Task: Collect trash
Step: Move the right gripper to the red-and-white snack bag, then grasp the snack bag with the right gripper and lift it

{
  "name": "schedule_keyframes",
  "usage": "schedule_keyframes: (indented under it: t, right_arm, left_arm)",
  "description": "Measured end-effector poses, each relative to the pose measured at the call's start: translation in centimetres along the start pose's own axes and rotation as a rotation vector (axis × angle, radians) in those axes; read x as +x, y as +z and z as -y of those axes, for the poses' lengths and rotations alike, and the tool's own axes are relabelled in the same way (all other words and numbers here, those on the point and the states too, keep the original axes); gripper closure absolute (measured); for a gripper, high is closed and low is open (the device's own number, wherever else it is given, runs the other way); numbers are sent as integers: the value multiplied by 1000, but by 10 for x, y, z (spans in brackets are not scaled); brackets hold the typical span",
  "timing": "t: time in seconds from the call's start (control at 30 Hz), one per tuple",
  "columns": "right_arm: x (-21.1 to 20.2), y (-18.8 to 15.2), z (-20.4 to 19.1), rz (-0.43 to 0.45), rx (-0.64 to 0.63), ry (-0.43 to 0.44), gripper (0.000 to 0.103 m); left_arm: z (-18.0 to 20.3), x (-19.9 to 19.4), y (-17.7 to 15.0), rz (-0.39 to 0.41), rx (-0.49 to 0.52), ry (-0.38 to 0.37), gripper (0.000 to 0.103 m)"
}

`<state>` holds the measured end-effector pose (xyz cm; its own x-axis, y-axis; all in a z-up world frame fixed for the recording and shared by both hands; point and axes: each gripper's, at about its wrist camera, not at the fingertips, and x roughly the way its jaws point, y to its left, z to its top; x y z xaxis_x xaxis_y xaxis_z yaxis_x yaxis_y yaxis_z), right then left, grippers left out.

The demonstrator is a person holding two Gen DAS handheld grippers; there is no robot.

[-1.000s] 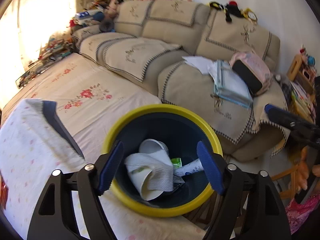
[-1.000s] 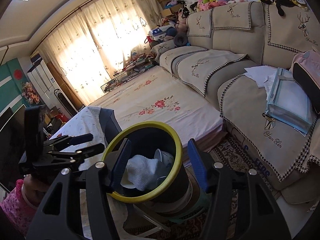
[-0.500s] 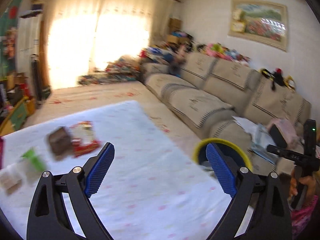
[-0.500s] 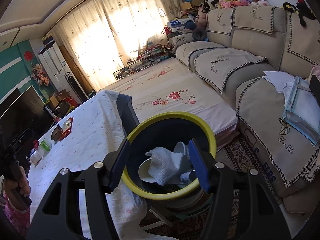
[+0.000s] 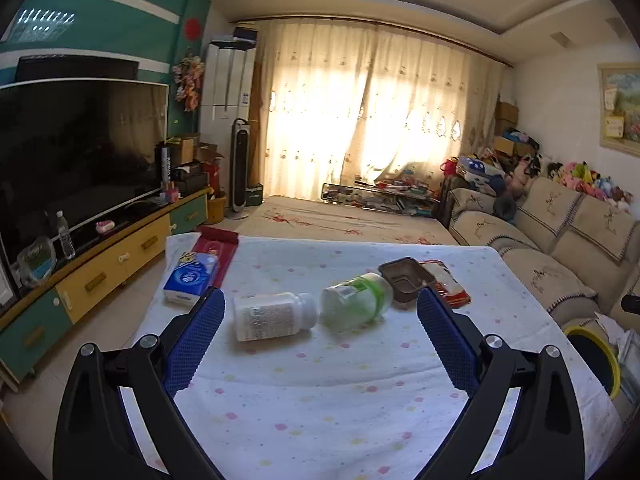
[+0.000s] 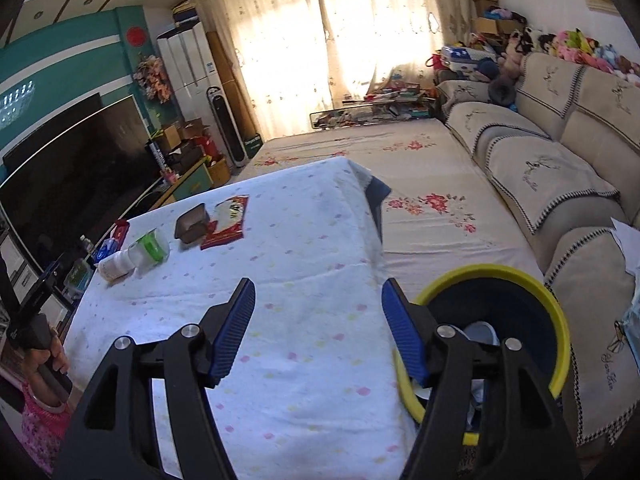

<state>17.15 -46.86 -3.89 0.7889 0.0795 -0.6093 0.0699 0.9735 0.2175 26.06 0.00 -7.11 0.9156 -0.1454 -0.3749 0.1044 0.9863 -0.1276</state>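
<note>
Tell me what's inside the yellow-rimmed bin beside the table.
In the right wrist view, the yellow-rimmed bin shows a pale rounded object, possibly a cup, low inside its dark interior. The right gripper, open and empty, covers the rest of the contents.

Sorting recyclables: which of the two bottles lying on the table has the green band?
The clear bottle, lying nearer the brown tray; the other bottle is opaque white, with no green.

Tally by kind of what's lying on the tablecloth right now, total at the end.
Bottles: 2, a white bottle and a clear green-banded bottle
Brown trays: 1
Red wrappers: 1
Tissue packs: 1
Red flat packs: 1
Total: 6
</note>
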Motion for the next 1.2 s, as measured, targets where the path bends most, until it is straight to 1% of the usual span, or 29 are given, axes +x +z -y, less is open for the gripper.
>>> schedule_keyframes:
  t: [0.07, 0.13, 0.2, 0.27, 0.37, 0.47, 0.63, 0.73, 0.9, 1.07, 1.1, 1.13, 1.2]
  right_arm:
    - [16, 11, -25, -5, -48, 18, 39]
    - [30, 20, -46, -12, -93, 19, 39]
    - [48, 27, -66, -17, -136, 19, 38]
    - [68, 33, -83, -33, -165, 16, 37]
    - [100, 40, -103, -60, -193, 36, 37]
    - [140, 46, -123, -120, -233, 37, 37]
    - [206, 56, -142, -212, -274, -6, 35]
    - [239, 59, -149, -246, -285, -25, 31]
    - [269, 58, -156, -278, -287, -40, 29]
    - [283, 52, -163, -286, -320, -69, 29]
    - [284, 51, -162, -287, -323, -70, 32]
    - [283, 50, -161, -282, -320, -60, 39]
    - [281, 51, -160, -290, -314, -57, 46]
  left_arm:
    - [-20, -1, -3, -3, -44, 14, 8]
    - [-29, -1, -4, -11, -78, 14, 8]
    - [-32, -3, -5, -7, -84, 33, 8]
    - [-23, -1, -6, -7, -72, 52, 7]
    - [-14, -1, -8, -11, -38, 61, 7]
    - [-4, 4, -10, -19, 0, 64, 7]
    - [7, 7, -13, -27, 49, 66, 7]
    - [9, 6, -13, -25, 65, 70, 7]
    - [11, 7, -13, -29, 69, 69, 7]
    - [9, 8, -14, -37, 64, 66, 7]
    - [10, 9, -15, -40, 65, 65, 7]
    - [10, 8, -15, -43, 66, 64, 7]
    - [11, 9, -15, -45, 72, 68, 7]
